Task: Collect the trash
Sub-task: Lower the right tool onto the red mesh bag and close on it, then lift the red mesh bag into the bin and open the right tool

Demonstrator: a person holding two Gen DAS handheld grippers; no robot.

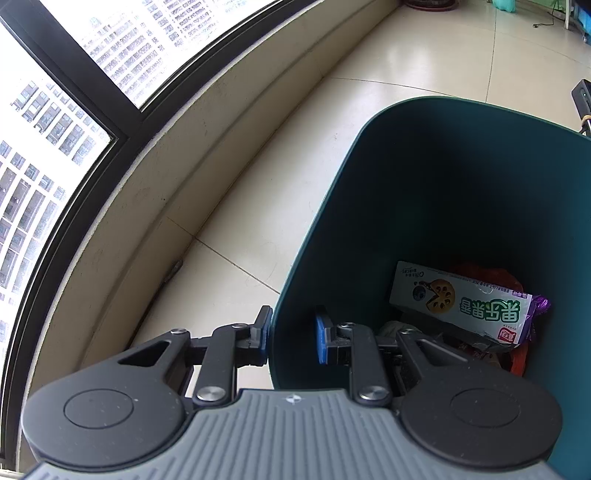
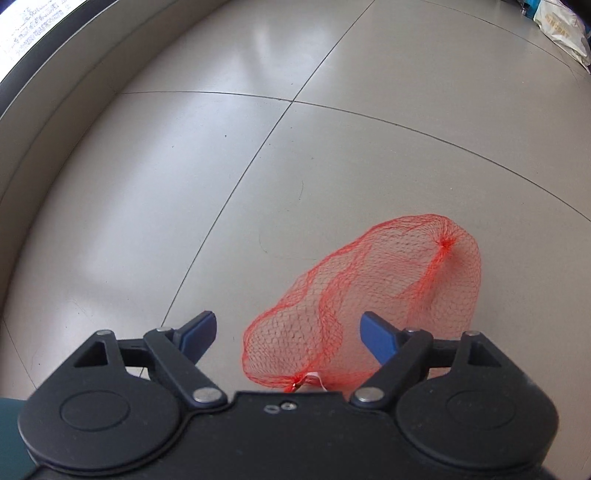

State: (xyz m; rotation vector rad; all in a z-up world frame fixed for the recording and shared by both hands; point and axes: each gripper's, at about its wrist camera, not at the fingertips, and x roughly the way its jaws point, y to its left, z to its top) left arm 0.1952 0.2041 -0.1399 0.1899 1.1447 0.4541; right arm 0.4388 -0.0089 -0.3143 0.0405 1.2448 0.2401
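A dark teal trash bin [image 1: 424, 177] stands on the tiled floor. My left gripper [image 1: 291, 332] is shut on its near wall, with one blue pad outside and one inside. Inside the bin lie a white cookie box [image 1: 461, 301], a red plastic bag [image 1: 491, 275], a purple wrapper [image 1: 541, 304] and other scraps. In the right wrist view a red net bag [image 2: 388, 280] lies on the floor. My right gripper [image 2: 288, 325] is open just above it, and the bag's near end sits between the blue fingers, which do not press on it.
A window [image 1: 55, 110] with a low beige sill [image 1: 184, 166] runs along the left. A dark device [image 1: 581, 96] shows at the right edge. A white bag [image 2: 561, 26] lies at the far right of the floor. The bin's edge [image 2: 9, 435] shows at the lower left.
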